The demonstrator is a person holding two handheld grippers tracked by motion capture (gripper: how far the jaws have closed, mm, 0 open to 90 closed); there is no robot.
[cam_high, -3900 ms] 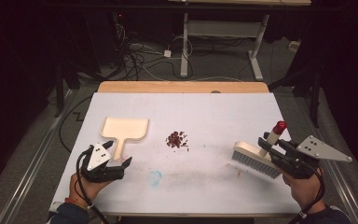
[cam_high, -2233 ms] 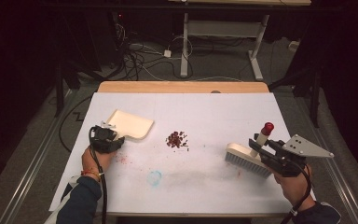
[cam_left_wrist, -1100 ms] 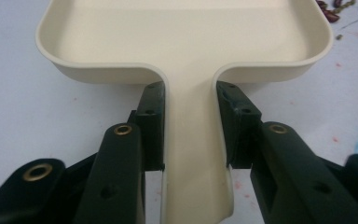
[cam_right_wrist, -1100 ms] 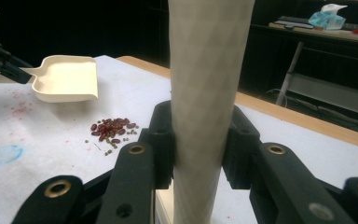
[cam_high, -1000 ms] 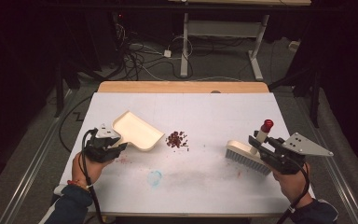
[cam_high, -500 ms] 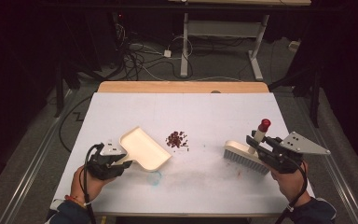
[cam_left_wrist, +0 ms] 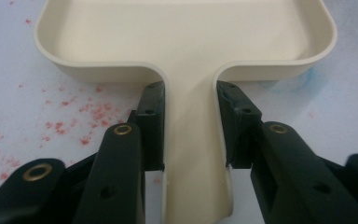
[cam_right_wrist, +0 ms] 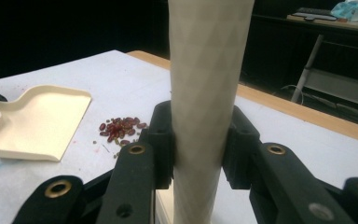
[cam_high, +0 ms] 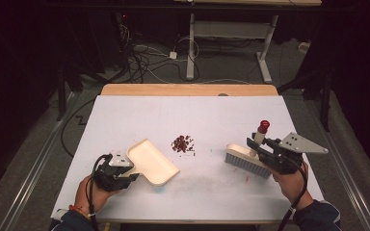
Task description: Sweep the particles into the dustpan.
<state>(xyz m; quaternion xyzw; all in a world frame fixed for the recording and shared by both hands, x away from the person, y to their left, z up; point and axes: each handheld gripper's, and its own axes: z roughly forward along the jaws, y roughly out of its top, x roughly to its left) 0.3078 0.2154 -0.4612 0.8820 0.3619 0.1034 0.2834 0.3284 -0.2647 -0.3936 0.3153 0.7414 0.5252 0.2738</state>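
A cream dustpan [cam_high: 152, 161] lies on the white table, its open edge toward a small pile of dark red beans [cam_high: 183, 144]. My left gripper [cam_high: 125, 169] is shut on the dustpan's handle [cam_left_wrist: 193, 140], both pads pressing its sides. At the right, my right gripper [cam_high: 264, 150] is shut on the cream handle [cam_right_wrist: 205, 93] of a brush [cam_high: 244, 159] with a red tip; the bristles rest on the table. In the right gripper view the beans [cam_right_wrist: 121, 129] lie between brush and dustpan [cam_right_wrist: 37, 122].
The white table cover [cam_high: 212, 115] ends in a wooden edge [cam_high: 188, 90] at the far side. Red smears [cam_left_wrist: 84, 112] and a faint blue mark [cam_left_wrist: 303, 81] stain the cover near the dustpan. Cables and desk legs [cam_high: 192, 43] stand on the floor beyond.
The left gripper has swung the dustpan right and toward the front edge, turning its open edge to face the beans. The brush has stayed almost still at the right.
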